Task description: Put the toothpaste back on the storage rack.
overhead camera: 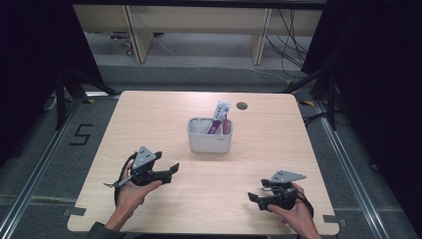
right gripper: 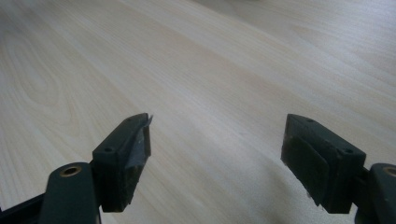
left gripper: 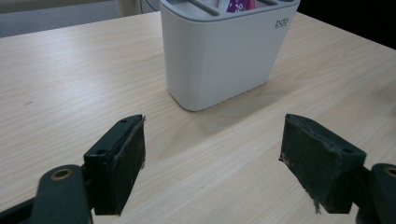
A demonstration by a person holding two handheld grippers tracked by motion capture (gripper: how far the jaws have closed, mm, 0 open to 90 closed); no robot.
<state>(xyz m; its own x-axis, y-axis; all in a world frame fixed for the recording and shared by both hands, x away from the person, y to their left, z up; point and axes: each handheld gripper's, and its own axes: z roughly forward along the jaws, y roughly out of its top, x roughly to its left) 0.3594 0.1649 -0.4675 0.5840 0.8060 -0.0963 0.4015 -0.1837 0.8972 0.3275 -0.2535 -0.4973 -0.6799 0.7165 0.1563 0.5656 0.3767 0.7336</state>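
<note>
A white compartmented holder (overhead camera: 209, 135) stands near the middle of the wooden table (overhead camera: 149, 124), with a purple-and-white tube (overhead camera: 219, 115) and a red item (overhead camera: 226, 125) upright in its right side. My left gripper (overhead camera: 172, 169) is open at the front left and points toward the holder (left gripper: 224, 51), which stands a short way beyond its empty jaws (left gripper: 212, 158). At the front right, my right gripper (overhead camera: 253, 197) is open and points left over bare wood (right gripper: 217, 154), nothing between its jaws.
A round cable hole (overhead camera: 242, 105) sits in the table's far edge. Beyond the table are desk legs and loose cables on the floor (overhead camera: 293, 50). A floor marking "5" (overhead camera: 81, 134) lies to the left. Dark curtains flank both sides.
</note>
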